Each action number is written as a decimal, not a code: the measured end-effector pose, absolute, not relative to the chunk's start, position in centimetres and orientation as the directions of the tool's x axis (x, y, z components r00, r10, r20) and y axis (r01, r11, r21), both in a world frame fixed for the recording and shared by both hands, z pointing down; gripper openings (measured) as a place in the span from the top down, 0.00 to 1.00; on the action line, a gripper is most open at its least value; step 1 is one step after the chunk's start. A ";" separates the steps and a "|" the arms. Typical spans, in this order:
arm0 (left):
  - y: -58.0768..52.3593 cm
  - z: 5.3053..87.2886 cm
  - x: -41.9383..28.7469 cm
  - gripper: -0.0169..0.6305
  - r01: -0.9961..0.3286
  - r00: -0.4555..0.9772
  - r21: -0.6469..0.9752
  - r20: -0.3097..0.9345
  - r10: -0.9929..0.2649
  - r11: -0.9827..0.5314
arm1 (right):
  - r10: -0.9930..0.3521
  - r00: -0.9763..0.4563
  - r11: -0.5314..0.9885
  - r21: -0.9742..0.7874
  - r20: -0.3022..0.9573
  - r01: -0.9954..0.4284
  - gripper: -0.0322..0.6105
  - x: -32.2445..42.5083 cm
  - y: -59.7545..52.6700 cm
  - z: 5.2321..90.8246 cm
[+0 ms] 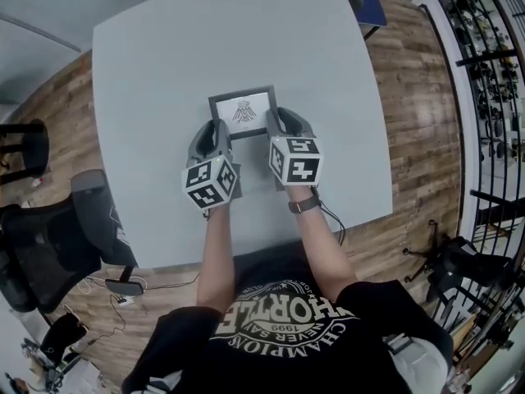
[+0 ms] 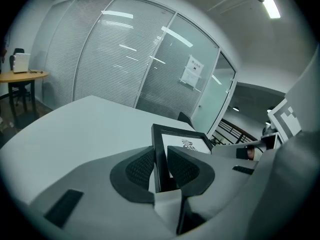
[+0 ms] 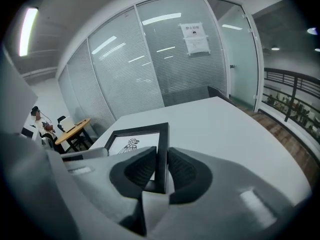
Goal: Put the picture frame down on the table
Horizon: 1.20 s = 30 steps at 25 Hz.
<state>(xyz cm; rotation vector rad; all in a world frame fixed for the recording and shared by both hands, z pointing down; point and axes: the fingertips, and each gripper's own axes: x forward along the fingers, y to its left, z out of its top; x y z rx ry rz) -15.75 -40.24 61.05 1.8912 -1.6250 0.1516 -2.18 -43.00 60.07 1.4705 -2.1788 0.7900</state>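
Note:
A small black picture frame [image 1: 243,111] with a white print of a bird-like figure lies roughly flat over the grey table [image 1: 156,72], near its middle. My left gripper [image 1: 216,136] is shut on the frame's left edge [image 2: 159,156], and my right gripper [image 1: 278,124] is shut on its right edge [image 3: 162,154]. Both sets of dark ribbed pads [image 2: 140,168] [image 3: 181,168] press the frame's border between them. Whether the frame rests on the table or hovers just above it is not clear.
A black office chair [image 1: 57,245] stands at the table's left front corner. A blue chair [image 1: 371,2] is at the far right. Shelving [image 1: 492,64] lines the right side. Glass walls with blinds [image 2: 120,59] enclose the room, and a wooden side table [image 2: 22,79] stands beyond.

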 end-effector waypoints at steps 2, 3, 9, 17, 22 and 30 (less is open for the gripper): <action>-40.3 62.0 -15.6 0.86 -0.925 0.229 0.380 0.493 -0.839 -0.029 | -0.694 -0.367 0.284 -0.234 0.619 -0.930 0.84 -2.0 -43.0 61.1; -40.3 62.5 -15.4 0.86 -0.925 0.228 0.378 0.503 -0.834 -0.025 | -0.688 -0.365 0.281 -0.234 0.627 -0.931 0.84 -1.9 -43.1 61.5; -41.9 66.3 -15.9 0.86 -0.927 0.228 0.376 0.553 -0.802 -0.005 | -0.653 -0.350 0.257 -0.239 0.672 -0.936 0.84 -2.3 -44.5 65.4; -44.1 71.4 -15.8 0.86 -0.929 0.240 0.371 0.613 -0.753 0.006 | -0.613 -0.322 0.225 -0.231 0.721 -0.947 0.84 -2.4 -46.8 70.7; -45.0 73.7 -15.6 0.86 -0.932 0.242 0.364 0.640 -0.729 0.010 | -0.596 -0.306 0.210 -0.224 0.742 -0.952 0.84 -2.2 -47.6 73.1; -46.1 76.2 -14.7 0.86 -0.935 0.243 0.355 0.671 -0.701 0.016 | -0.576 -0.293 0.210 -0.208 0.763 -0.955 0.84 -1.4 -48.8 75.7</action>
